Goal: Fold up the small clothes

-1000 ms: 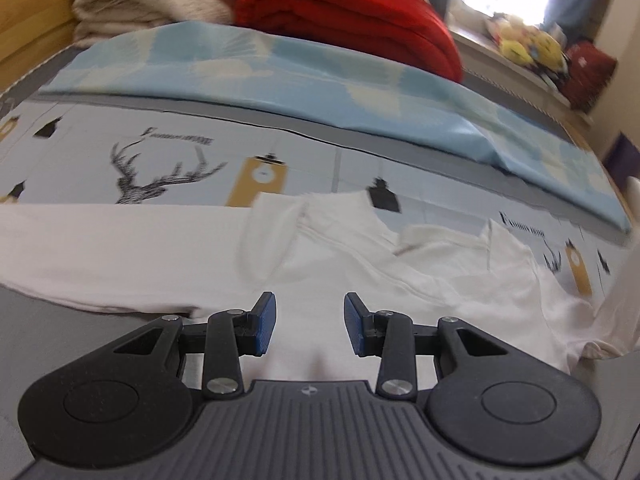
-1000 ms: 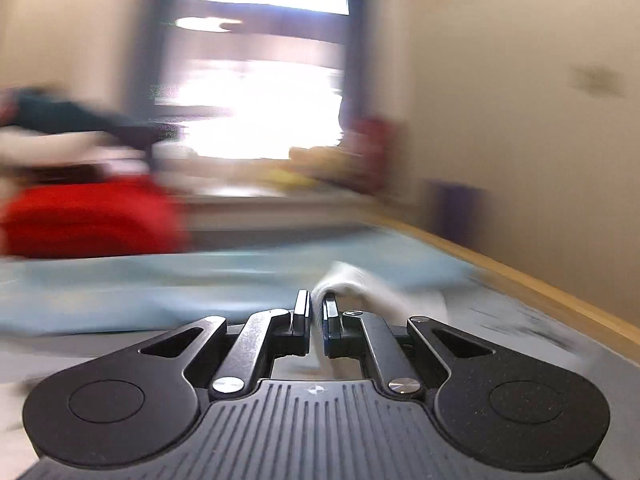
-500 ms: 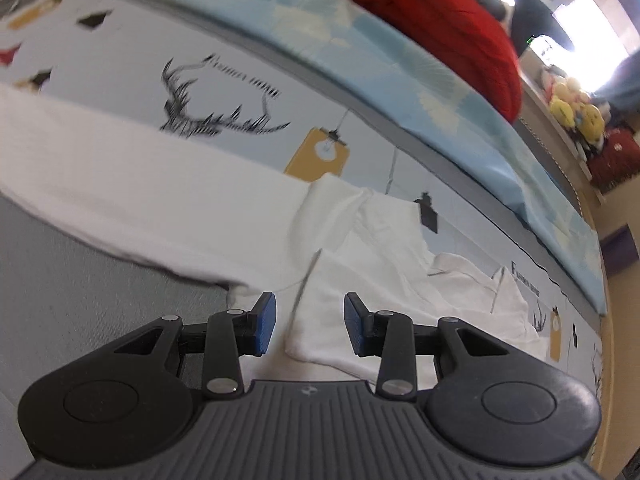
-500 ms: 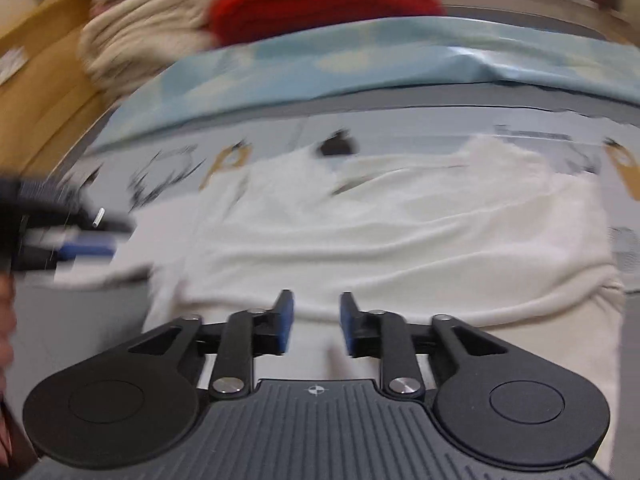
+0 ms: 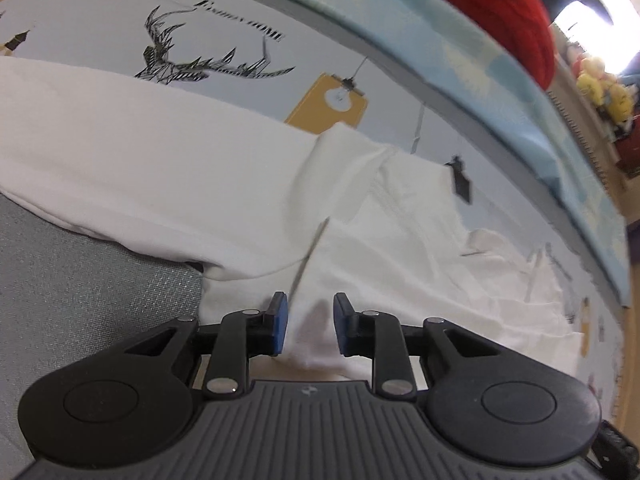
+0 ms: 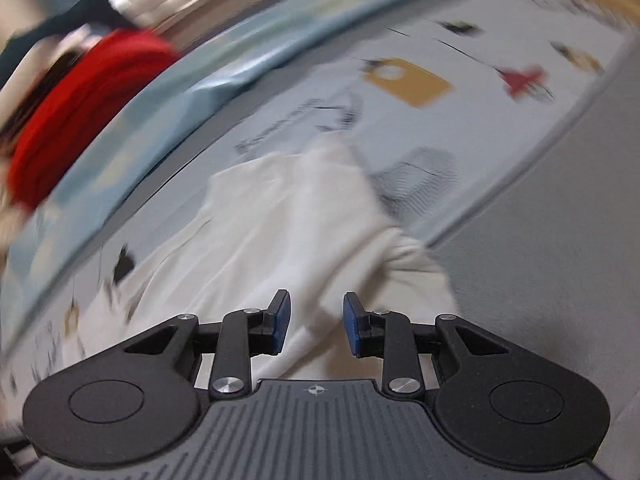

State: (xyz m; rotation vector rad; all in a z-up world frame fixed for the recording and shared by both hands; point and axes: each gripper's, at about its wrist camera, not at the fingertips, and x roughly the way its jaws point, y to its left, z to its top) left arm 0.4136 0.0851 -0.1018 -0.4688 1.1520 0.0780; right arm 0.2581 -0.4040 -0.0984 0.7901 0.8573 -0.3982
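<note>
Bedding fills both views: a pale printed sheet with a stag drawing, lettering and mustard-yellow panels, bordered by a grey band and a light-blue quilt along the far edge. Beyond the quilt lies a red folded blanket of ribbed, soft texture, and yellow plush toys sit near a bright window. A grey woven mat covers the near left part of the surface in the left wrist view.

A white garment lies flat on the sheet, its long axis running left to right across the left wrist view. One sleeve extends toward the left edge; the body is rumpled in soft folds toward the right. The cloth is thin, smooth knit. In the right wrist view the same garment runs away from the camera, with a bunched end at the near right; this view is motion-blurred.

The left gripper points steeply down over the near edge of the garment. Its jaws are closing, with a raised fold of white cloth between the blue pads; firm contact cannot be confirmed.

The right gripper also points steeply down, jaws partly apart, with cloth lying between and beneath them and a clear gap at each pad.
</note>
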